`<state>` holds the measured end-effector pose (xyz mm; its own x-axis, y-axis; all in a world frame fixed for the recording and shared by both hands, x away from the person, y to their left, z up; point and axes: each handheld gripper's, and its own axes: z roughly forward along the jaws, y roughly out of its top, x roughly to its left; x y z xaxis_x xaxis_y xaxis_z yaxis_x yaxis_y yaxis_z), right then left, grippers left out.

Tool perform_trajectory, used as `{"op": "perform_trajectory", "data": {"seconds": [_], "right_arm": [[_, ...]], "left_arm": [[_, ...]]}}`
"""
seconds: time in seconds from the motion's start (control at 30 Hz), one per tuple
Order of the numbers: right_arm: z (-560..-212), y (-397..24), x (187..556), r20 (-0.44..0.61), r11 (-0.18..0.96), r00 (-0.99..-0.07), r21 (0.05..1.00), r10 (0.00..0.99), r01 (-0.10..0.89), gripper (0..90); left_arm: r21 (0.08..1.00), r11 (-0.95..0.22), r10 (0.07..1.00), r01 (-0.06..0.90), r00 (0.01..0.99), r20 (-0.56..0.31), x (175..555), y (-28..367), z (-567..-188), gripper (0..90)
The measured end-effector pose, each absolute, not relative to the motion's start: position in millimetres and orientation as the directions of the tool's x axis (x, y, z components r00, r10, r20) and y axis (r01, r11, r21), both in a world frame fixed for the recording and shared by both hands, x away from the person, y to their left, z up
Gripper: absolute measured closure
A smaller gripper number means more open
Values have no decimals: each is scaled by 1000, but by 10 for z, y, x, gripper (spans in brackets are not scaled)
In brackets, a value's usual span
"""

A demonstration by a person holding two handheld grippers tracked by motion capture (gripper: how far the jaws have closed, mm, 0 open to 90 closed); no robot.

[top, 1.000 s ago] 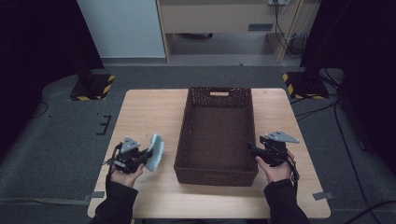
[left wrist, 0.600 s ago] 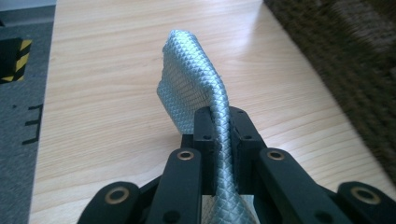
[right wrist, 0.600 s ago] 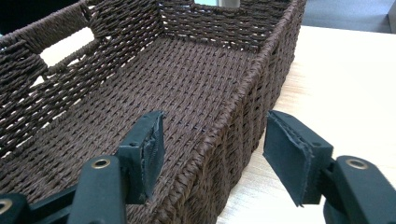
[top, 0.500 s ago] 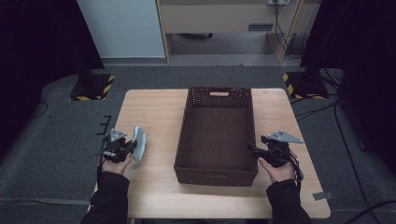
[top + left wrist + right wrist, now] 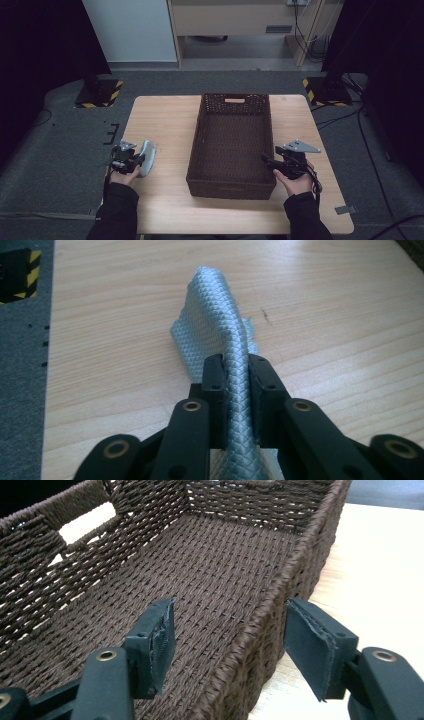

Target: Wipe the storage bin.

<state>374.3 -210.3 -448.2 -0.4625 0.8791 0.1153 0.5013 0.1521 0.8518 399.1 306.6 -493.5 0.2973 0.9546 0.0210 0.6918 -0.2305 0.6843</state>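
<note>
A pale blue-grey textured cloth (image 5: 148,156) stands folded at the left side of the wooden table (image 5: 165,120). My left gripper (image 5: 140,160) is shut on its fold; in the left gripper view the pads (image 5: 214,377) hug the cloth (image 5: 212,315), whose far end rests on the wood. Those jaws have just been easing apart with the cloth still between them. My right gripper (image 5: 267,161) is open, its jaws straddling the right wall of the dark brown woven basket (image 5: 231,187). In the right gripper view, one pad (image 5: 160,630) hangs inside the basket's rim (image 5: 280,590) and the other outside.
The basket runs lengthwise down the table's middle, with a handle slot (image 5: 235,100) in its far wall. My left hand is close to the table's left edge. Stands with yellow-black striped feet (image 5: 102,92) sit on the floor behind the table.
My left hand has carried the cloth leftward, away from the basket, and lower onto the table. The right hand has stayed at the basket wall.
</note>
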Motion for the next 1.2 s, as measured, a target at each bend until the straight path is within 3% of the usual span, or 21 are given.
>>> {"op": "perform_trajectory", "data": {"seconds": [0.17, 0.43, 0.6, 1.2], "right_arm": [[-4501, -2105, 3759, 97, 168, -457, 847, 884, 504, 405], [-4565, -2065, 3789, 61, 216, -461, 824, 885, 524, 589], [-4559, -2046, 3794, 52, 224, -461, 822, 886, 523, 633], [-4590, -2022, 3871, 83, 213, -503, 838, 860, 503, 640]], "left_arm": [[689, -238, 949, 684, 314, 16, 3995, 3042, -4935, 686], [746, -187, 947, 639, 320, -37, 3950, 3069, -4770, 533], [783, -187, 938, 594, 346, -38, 3889, 3016, -4620, 522], [840, -179, 848, 512, 514, -132, 3785, 2364, -4308, 464]]}}
